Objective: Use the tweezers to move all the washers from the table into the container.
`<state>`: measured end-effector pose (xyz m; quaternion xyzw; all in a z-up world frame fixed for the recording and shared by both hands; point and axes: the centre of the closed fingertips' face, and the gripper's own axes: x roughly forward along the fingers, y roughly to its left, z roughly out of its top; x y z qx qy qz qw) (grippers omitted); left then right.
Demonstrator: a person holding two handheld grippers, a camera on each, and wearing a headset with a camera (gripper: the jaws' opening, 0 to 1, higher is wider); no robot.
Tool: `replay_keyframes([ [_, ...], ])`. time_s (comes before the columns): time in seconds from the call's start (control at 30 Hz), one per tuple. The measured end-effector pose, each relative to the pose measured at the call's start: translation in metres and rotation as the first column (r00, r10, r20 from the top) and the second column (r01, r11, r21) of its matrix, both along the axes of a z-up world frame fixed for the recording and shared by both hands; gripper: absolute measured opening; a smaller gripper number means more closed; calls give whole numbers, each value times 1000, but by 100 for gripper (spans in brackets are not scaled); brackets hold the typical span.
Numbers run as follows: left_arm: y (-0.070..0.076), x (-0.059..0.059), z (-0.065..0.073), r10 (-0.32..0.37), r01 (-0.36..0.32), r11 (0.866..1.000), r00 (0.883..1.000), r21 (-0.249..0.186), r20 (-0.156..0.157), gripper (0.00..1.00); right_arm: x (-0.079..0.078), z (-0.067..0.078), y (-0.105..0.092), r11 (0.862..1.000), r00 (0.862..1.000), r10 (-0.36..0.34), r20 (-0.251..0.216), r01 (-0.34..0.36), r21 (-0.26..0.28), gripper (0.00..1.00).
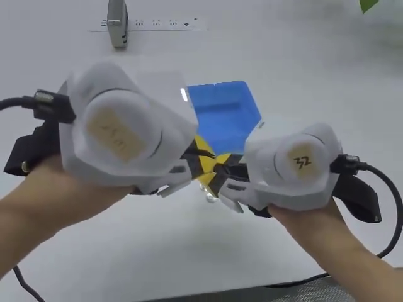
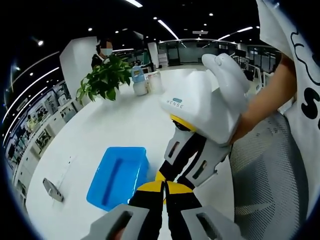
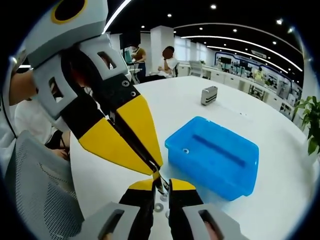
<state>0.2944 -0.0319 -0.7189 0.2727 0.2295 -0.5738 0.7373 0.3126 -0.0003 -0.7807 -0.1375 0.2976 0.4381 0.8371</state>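
Observation:
My two grippers meet tip to tip over the white table (image 1: pixel 189 251). The left gripper (image 3: pixel 152 167) comes in from the upper left, its yellow jaws shut on thin dark tweezers (image 3: pixel 159 181). The tweezers' tip sits between the yellow-tipped jaws of my right gripper (image 3: pixel 165 187), which are shut on it. Two small washers (image 3: pixel 160 202) lie on the table just under the tips. The blue container (image 3: pixel 215 155) stands close behind, with one washer (image 3: pixel 186 150) inside. In the left gripper view my left gripper (image 2: pixel 165 189) meets the right gripper (image 2: pixel 172 167) beside the blue container (image 2: pixel 117 175).
A power strip (image 1: pixel 148 24) and a grey block (image 1: pixel 117 25) lie at the table's far edge. A potted plant (image 2: pixel 105 77) stands further off. A mesh chair (image 2: pixel 265 175) is behind the near edge. A cable (image 1: pixel 390 214) trails from the right gripper.

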Motion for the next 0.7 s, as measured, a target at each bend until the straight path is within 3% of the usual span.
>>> replay_keyframes([
  [0.37,-3,-2,1,-29,29,999,999,26,20,0,-2,3,0,999,999,17,38,-16,-44,4],
  [0.53,-2,-3,14,-29,28,1000,999,10,30,0,-2,16,0,999,998,29,49,-27,-47,4],
  [0.7,-2,-3,32,-32,33,999,998,-6,63,0,1,33,0,998,996,44,82,-40,-50,4],
])
